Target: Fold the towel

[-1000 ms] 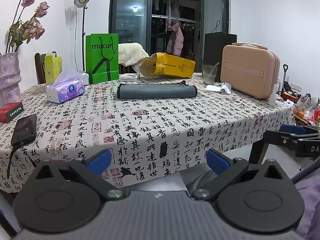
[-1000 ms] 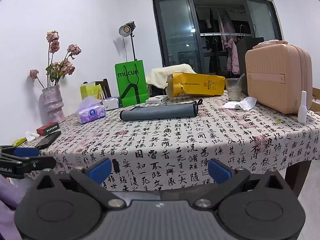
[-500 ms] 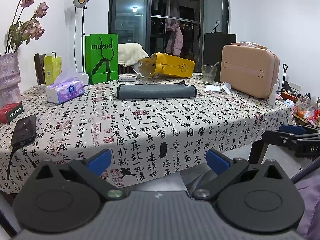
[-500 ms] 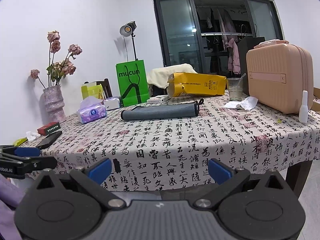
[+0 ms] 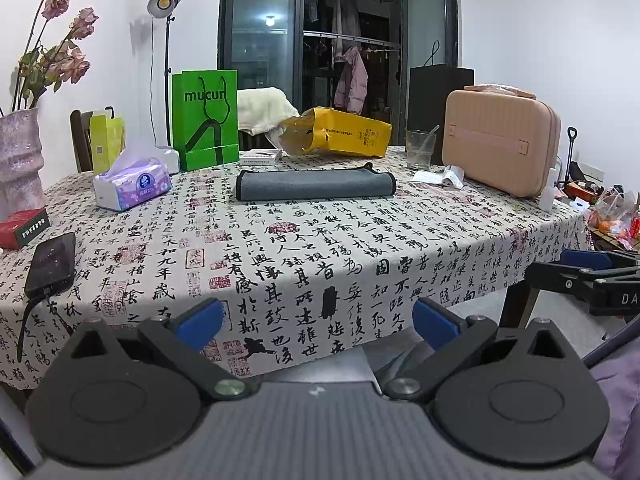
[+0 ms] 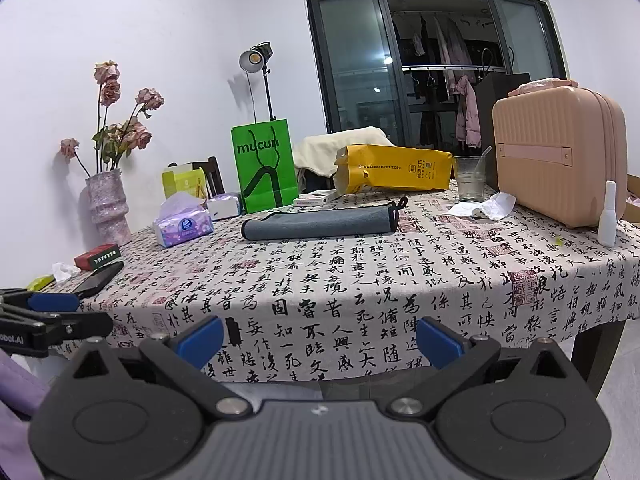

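A grey towel (image 5: 314, 185) with dark edging lies folded into a long narrow strip at the far middle of the table; it also shows in the right wrist view (image 6: 320, 224). My left gripper (image 5: 316, 322) is open and empty, held off the table's near edge, far from the towel. My right gripper (image 6: 318, 340) is open and empty too, also in front of the near edge. Each gripper shows at the side of the other's view: the right gripper (image 5: 588, 276), the left gripper (image 6: 48, 312).
On the calligraphy tablecloth (image 5: 320, 248) stand a tissue pack (image 5: 132, 184), green bag (image 5: 206, 120), yellow bag (image 5: 340, 138), glass (image 5: 418, 150), pink case (image 5: 500, 140), phone (image 5: 52, 260), red box (image 5: 22, 228) and vase (image 5: 18, 156). A white bottle (image 6: 608, 220) stands by the case.
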### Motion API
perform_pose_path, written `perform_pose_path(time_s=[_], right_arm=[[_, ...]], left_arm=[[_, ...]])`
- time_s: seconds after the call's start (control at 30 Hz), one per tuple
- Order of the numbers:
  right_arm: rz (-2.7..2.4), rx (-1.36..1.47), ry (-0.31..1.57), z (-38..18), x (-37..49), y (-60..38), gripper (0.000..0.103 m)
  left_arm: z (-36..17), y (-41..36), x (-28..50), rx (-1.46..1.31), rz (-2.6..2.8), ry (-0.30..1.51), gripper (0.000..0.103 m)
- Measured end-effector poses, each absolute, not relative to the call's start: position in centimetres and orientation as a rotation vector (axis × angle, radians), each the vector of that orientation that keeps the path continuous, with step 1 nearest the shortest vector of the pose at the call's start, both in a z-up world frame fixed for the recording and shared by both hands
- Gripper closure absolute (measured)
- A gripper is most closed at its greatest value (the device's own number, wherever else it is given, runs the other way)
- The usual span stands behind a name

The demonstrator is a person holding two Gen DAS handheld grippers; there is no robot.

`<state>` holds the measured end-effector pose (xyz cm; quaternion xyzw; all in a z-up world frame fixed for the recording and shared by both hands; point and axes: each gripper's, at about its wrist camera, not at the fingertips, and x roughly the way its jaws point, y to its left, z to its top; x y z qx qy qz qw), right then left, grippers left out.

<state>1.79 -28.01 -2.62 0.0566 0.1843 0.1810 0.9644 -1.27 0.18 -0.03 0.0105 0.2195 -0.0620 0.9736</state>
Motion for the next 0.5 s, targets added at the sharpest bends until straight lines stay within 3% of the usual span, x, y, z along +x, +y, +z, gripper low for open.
perform_pose_path(time_s=[0.5], right_arm=[[0.367, 0.115, 0.374, -2.61, 1.81, -27.94, 0.000]], left_arm=[[-0.01, 0.22, -1.22, 0.020, -0.135, 0.446, 0.000]])
